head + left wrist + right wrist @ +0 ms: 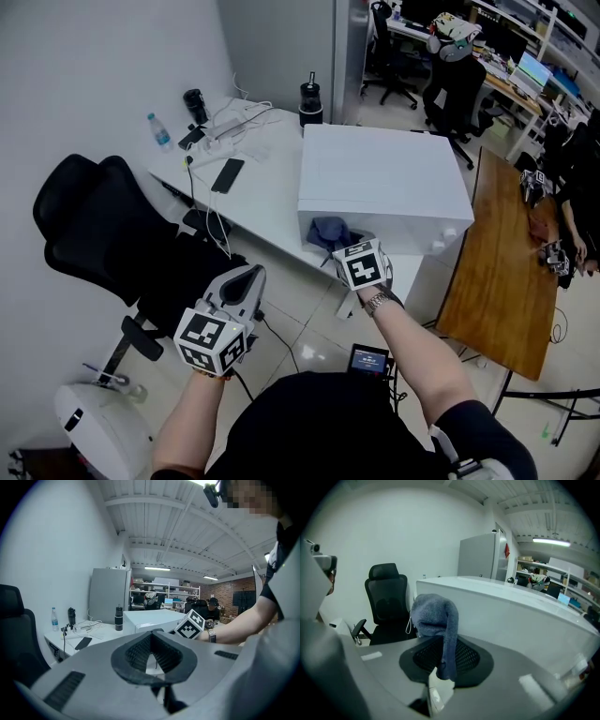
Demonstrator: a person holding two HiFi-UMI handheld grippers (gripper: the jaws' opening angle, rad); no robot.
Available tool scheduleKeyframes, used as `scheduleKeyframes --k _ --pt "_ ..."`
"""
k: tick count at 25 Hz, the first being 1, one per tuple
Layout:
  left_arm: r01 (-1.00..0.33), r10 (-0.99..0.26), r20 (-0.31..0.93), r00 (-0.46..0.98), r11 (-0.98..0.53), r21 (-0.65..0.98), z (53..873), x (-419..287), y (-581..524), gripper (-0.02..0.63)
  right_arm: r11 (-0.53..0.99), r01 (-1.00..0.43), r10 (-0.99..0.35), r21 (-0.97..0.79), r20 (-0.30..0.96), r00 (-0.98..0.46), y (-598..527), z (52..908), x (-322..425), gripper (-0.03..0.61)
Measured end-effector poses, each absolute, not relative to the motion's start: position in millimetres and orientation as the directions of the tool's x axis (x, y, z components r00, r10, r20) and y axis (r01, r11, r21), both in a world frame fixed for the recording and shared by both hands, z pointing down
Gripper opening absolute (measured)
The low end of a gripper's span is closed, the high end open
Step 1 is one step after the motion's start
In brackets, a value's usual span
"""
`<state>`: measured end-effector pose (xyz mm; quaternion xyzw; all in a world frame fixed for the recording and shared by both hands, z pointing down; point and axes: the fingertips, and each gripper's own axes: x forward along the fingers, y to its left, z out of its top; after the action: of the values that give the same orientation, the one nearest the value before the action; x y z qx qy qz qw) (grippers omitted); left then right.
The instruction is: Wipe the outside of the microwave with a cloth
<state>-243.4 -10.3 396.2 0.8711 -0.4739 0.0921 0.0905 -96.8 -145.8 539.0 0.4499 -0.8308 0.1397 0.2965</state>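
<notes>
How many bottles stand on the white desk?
3: a clear bottle leftmost, a black flask next to it, a black bottle by the microwave. More may be hidden.

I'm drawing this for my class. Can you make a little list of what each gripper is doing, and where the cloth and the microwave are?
Microwave: white, standing on the white desk.
Cloth: blue-grey and bunched up, right at the microwave's near face. I can't tell if it touches.
Right gripper: shut on the cloth, which hangs down between its jaws.
Left gripper: shut and empty, held back from the microwave, near the black chair.
Also on the desk: a dark phone, lying flat.
</notes>
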Motion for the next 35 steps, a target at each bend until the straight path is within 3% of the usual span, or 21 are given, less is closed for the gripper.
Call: scheduleKeyframes --k 35 --pt "-0.766 -0.728 0.272 0.629 -0.640 0.061 387 -77 -17 0.005 0.358 -0.933 -0.743 0.044 0.619 -0.256 -140 529 132 0.061"
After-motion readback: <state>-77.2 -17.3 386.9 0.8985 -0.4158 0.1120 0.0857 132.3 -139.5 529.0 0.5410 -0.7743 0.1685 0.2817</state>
